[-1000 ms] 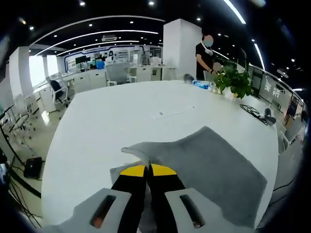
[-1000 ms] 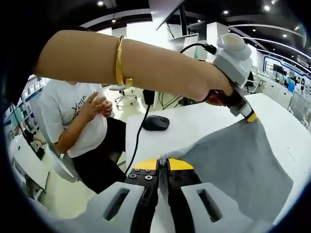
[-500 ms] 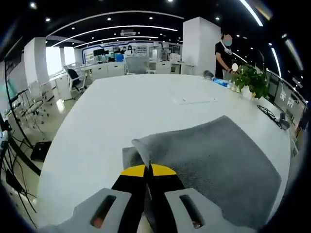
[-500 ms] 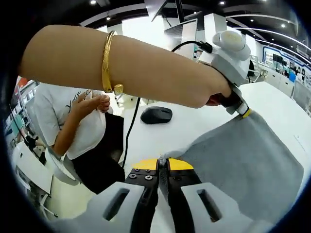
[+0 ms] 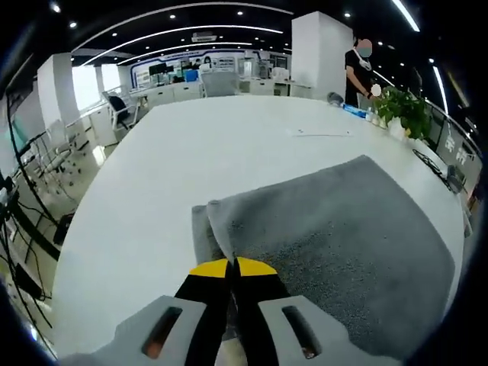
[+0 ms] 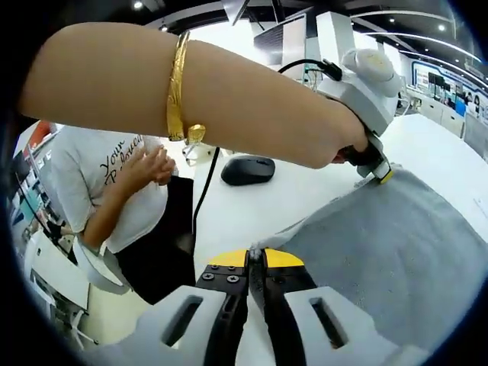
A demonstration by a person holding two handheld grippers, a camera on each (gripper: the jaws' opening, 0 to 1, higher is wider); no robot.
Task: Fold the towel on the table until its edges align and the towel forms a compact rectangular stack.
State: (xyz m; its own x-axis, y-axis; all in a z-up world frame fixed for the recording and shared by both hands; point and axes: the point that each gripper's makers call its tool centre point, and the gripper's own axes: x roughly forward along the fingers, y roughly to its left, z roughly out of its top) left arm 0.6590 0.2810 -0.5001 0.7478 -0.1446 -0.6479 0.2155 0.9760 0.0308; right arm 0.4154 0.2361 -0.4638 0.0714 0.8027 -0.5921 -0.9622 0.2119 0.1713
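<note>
**Both corners pinched, fold being laid down**

The grey towel (image 5: 335, 236) lies on the white table (image 5: 152, 175), one layer already doubled over another at the edge nearest us: in the left gripper view a lower layer peeks out just beside the folded lip. Our left gripper (image 5: 232, 268) has its fingers closed on that near corner, the cloth rising in a small ridge right at the yellow tips. In the right gripper view our right gripper (image 6: 255, 259) is likewise clamped on its own corner of the towel (image 6: 381, 244), and the left gripper (image 6: 377, 171) appears further along the same edge, held by our forearm with a gold bracelet (image 6: 181, 91).

We judge the step in hand to be setting this carried edge down onto the layer beneath. To do it well we should keep both corners level and the edge between them taut, so no slack bunches in the middle. We should lower until the upper lip sits square over the lower one, correcting the offset by the left corner before letting go. Release both together.

Beyond the towel, a computer mouse (image 6: 248, 169) with its cable rests on the table, a seated person in a white shirt (image 6: 114, 191) is beside it, and a potted plant (image 5: 404, 114) stands at the far side.
</note>
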